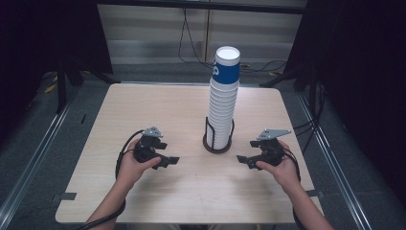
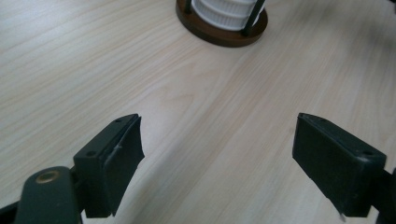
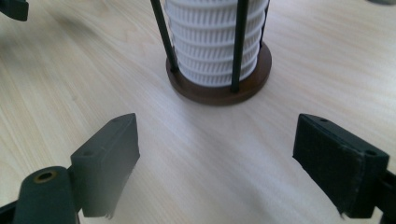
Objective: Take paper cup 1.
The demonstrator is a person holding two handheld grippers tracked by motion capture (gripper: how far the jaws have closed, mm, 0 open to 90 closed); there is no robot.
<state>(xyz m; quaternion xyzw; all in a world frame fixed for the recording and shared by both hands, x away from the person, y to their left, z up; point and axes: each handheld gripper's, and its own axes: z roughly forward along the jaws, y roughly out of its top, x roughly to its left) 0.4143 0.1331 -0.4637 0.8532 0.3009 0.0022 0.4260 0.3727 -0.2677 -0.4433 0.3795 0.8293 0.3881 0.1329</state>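
A tall stack of white ribbed paper cups (image 1: 223,105) stands in a dark round holder (image 1: 219,143) with black upright rods at the middle of the wooden table (image 1: 143,110); the top cup carries a blue band. My left gripper (image 1: 170,160) hovers left of the holder, jaws open and nothing between them. My right gripper (image 1: 244,159) hovers right of the holder, also open and empty. In the left gripper view the holder's base (image 2: 223,28) lies far ahead of the gripper (image 2: 217,158). From the right gripper view the cups (image 3: 215,37) stand close ahead of the gripper (image 3: 215,163).
The light wooden tabletop has bare room on both sides of the holder. Dark floor, metal rails and cables (image 1: 191,48) surround the table. The left gripper's jaw tip (image 3: 14,9) peeks in at the top left of the right gripper view.
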